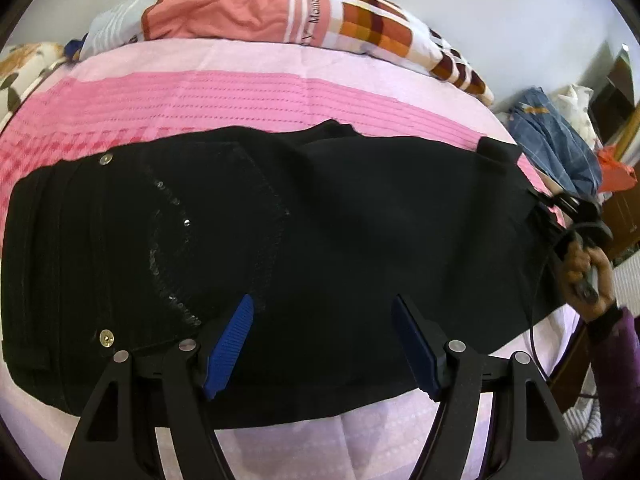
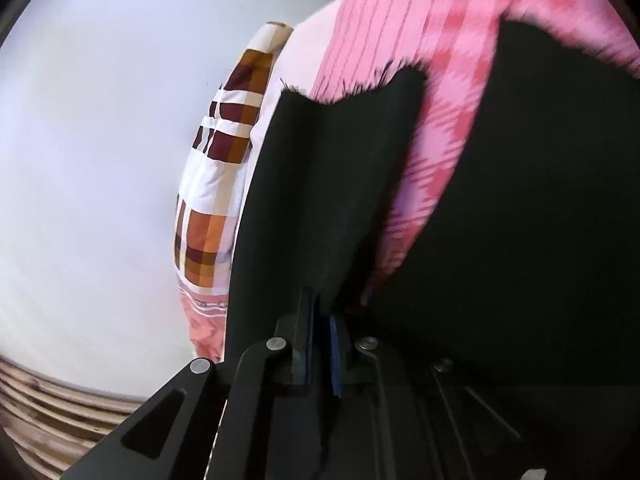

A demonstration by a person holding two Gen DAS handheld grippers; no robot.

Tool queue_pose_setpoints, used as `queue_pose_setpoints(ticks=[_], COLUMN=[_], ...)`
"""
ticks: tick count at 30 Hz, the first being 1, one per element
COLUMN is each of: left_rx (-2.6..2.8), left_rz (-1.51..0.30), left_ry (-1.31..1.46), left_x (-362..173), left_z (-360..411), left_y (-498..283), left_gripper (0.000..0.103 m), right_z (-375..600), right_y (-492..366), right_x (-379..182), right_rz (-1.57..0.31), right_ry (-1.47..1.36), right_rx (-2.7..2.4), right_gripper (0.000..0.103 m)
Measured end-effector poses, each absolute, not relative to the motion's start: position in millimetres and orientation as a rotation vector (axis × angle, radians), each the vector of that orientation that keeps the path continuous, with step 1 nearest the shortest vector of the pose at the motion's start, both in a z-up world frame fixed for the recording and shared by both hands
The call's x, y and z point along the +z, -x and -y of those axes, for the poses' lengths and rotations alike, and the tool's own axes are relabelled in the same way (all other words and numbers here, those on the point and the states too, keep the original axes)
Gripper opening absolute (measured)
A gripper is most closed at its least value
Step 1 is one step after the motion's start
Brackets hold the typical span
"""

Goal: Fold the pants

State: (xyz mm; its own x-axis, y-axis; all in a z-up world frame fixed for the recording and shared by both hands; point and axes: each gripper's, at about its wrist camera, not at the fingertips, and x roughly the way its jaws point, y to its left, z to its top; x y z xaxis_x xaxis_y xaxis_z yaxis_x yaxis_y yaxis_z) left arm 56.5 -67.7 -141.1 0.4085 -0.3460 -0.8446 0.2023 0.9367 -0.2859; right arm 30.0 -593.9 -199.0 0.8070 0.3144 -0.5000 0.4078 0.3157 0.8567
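Black pants [image 1: 320, 240] lie across the pink bed cover [image 1: 240, 96], waistband to the left with metal buttons and a sequined pocket. My left gripper [image 1: 322, 308] is open, its blue pads apart just above the pants' near side. My right gripper [image 2: 320, 308] is shut on the pants' leg end [image 2: 320, 180], which it holds lifted off the bed; the rest of the pants [image 2: 540, 220] lies to its right. In the left wrist view the right gripper [image 1: 548, 200] grips the pants' far right edge, held by a hand.
A folded orange and checked blanket [image 1: 304, 12] lies along the bed's far edge, also in the right wrist view [image 2: 216, 200]. Blue and white clothes [image 1: 556, 136] are piled beyond the bed's right end. A white wall is behind.
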Motion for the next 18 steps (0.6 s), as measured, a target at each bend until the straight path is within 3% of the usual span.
queue_pose_setpoints(ticks=[10,13,15,16,18], left_rx=[-0.335,-0.331,-0.335,-0.34,-0.335], left_rz=[-1.095,-1.084,-1.077,-1.078,-1.082], left_ry=[0.155,0.139,0.148,0.155,0.154], left_x=[-125.5,-121.3,-118.7,-117.7,-117.2], left_z=[55.6,55.4,54.7,55.1,56.4], left_y=[-51.2,-48.4,-47.0,-46.9,-47.4], left_gripper=[0.072,0.072,0.072,0.072,0.072], right_z=[605.3,612.6,609.2,606.2,604.0], right_y=[94.6,100.4,86.2,76.1,57.3], right_x=[-159.9,-162.0,-164.8,-165.0,-168.3], right_rz=[-0.65,-0.643,-0.65,-0.648,-0.67], right_ry=[-1.269,-1.309,-1.335,-1.333,-1.318], right_rx=[-0.152,-0.112,-0.079,-0.072,-0.044], right_gripper=[0.005,0.01,0.034,0.057,0.061])
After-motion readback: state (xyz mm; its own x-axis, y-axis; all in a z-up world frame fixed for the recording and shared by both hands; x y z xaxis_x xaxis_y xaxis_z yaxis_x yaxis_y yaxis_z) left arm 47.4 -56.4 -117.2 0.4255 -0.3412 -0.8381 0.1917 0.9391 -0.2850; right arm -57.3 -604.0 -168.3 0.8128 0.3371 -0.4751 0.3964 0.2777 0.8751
